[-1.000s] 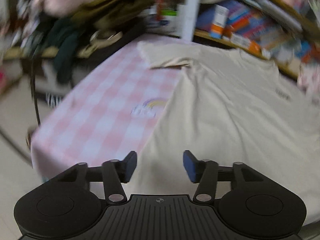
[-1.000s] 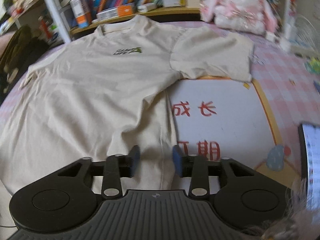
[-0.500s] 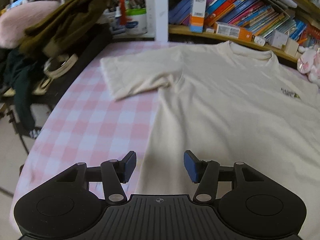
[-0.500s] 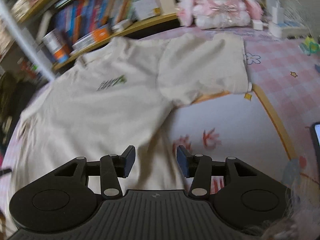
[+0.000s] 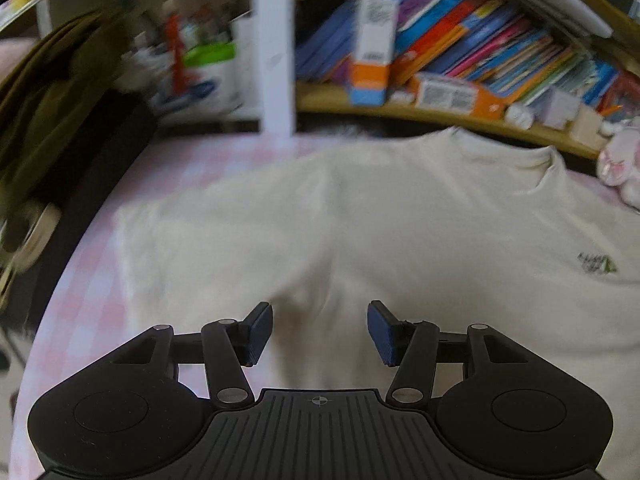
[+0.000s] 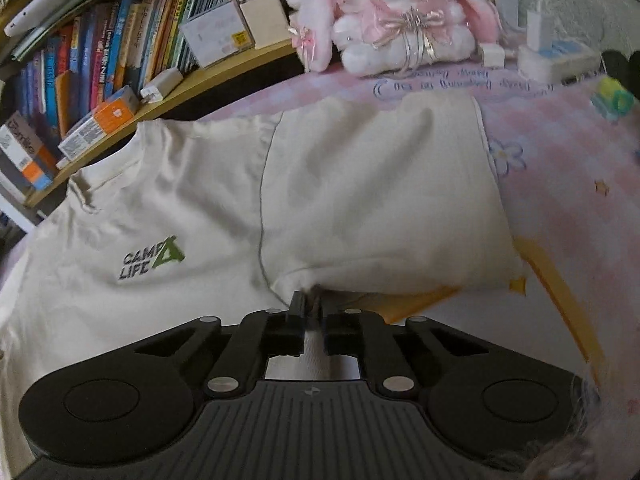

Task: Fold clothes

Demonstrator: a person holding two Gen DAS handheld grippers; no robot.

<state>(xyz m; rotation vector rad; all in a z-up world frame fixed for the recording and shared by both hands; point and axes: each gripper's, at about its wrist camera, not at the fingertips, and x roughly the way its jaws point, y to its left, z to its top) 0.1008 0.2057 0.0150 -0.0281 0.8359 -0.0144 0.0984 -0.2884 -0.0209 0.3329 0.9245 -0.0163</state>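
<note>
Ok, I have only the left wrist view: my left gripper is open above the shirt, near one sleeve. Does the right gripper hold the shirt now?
Observer: Yes. The right gripper is shut on the T-shirt, pinching fabric at the underarm, where the other sleeve meets the body.
Operator: Is that sleeve folded in?
Observer: No. It lies spread flat, pointing away from the body, not yet folded over it.
Operator: What is under it?
Observer: Its lower edge rests on a white mat with an orange border, which your view does not show.
</note>
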